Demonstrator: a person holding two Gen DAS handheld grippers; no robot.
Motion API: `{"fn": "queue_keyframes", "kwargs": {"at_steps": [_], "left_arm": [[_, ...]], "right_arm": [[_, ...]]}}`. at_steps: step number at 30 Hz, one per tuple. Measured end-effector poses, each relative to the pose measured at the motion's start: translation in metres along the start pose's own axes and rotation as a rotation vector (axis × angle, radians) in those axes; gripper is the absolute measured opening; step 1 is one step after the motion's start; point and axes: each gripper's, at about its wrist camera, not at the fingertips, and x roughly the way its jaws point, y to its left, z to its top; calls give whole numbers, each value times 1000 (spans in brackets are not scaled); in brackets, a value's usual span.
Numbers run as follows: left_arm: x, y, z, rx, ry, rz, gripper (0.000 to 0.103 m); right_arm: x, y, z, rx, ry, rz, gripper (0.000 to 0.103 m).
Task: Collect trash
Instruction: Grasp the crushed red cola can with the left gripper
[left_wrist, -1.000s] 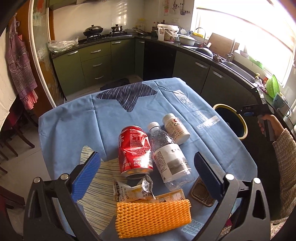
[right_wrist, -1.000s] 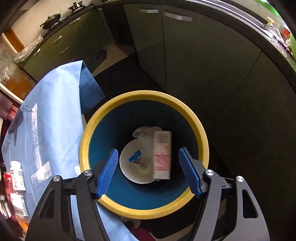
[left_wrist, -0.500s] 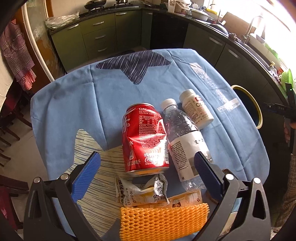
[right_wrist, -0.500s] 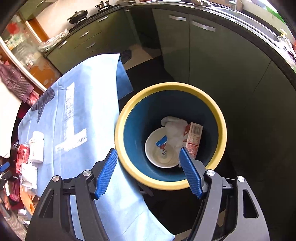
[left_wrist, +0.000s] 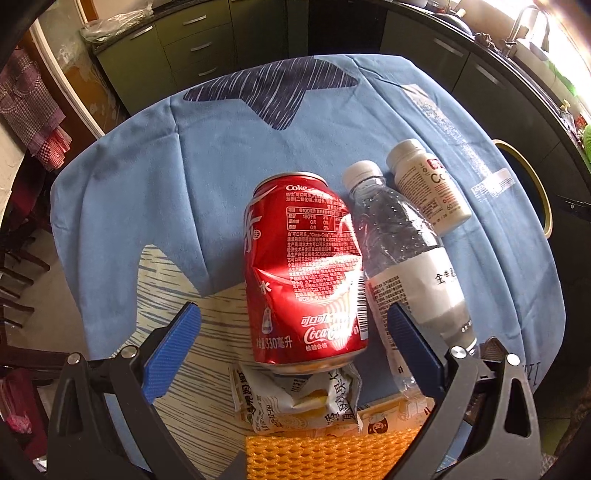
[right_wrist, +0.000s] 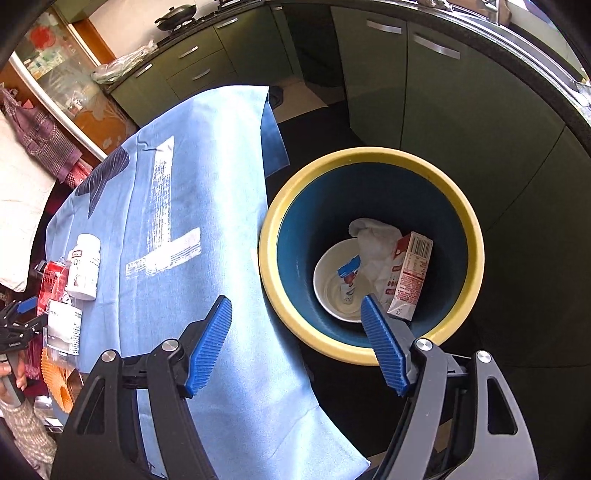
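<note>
The left gripper (left_wrist: 293, 345) has its fingers spread wide around the lower end of the dented red can (left_wrist: 304, 269), not touching it. The can lies on the blue-clothed surface (left_wrist: 147, 192), with a clear bottle (left_wrist: 402, 258) touching it at 3 o'clock. The right gripper (right_wrist: 295, 339) is also spread and holds nothing; the yellow-rimmed bin (right_wrist: 474, 236) stands at its 1 o'clock.

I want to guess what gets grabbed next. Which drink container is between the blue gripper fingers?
The dented red cola can. It lies between the open left gripper fingers; the clear water bottle and small white bottle lie right.
</note>
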Motion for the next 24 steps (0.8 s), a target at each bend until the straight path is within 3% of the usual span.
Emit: {"fn": "queue_keyframes", "kwargs": {"at_steps": [10,13,17,24], "left_arm": [[24,2,14,7,45,44,94],[31,2,16,2,59,35,87],[36,3,16,-5,70,17,71],[25,2,13,2,15,23,70]], "right_arm": [[3,-1,-5,-6,12,5,72],[4,-2,-6,-8,17,7,72],[5,-2,-8,-7,20,10,72],[3,0,-9,-14,18,15,72]]}}
